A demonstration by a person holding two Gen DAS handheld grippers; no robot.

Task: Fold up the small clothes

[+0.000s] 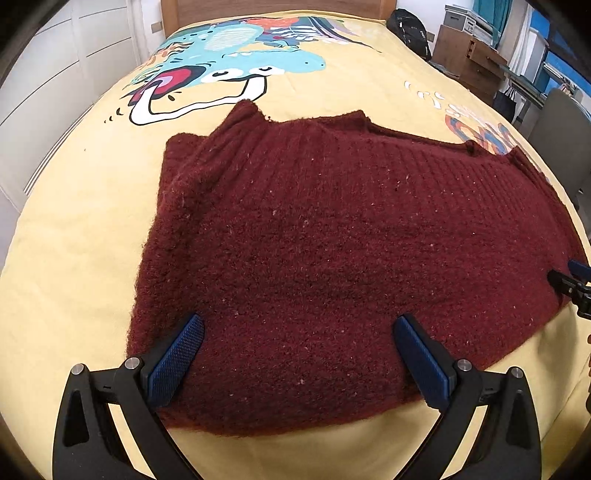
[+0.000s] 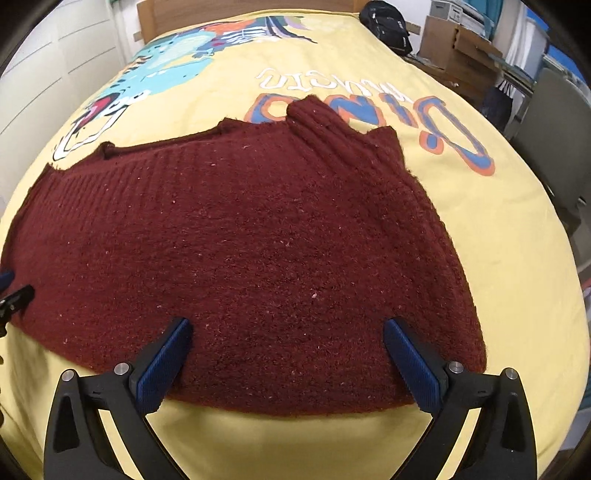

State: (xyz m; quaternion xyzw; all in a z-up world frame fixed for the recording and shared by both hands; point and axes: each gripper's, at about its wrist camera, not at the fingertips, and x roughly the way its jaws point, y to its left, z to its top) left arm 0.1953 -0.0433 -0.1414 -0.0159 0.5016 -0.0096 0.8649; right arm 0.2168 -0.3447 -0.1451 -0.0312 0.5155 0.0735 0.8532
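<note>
A dark red knitted sweater (image 1: 314,258) lies spread on a yellow printed bedspread (image 1: 74,277); its ribbed collar (image 2: 325,122) points toward the headboard. My left gripper (image 1: 299,325) hovers open over the sweater's near left part, blue pads wide apart, nothing between them. My right gripper (image 2: 286,326) stands open over the sweater (image 2: 258,240) near its front right hem, blue pads spread wide with only fabric below. The right gripper's tip (image 1: 570,284) shows at the right edge of the left wrist view. The left gripper's tip (image 2: 13,295) shows at the left edge of the right wrist view.
The bedspread (image 2: 498,258) carries a cartoon dinosaur print (image 1: 236,62) and lettering (image 2: 369,107). White wardrobe doors (image 1: 48,74) stand to the left. A black backpack (image 2: 388,26), cardboard boxes (image 2: 458,48) and a grey chair (image 2: 554,122) sit to the right of the bed.
</note>
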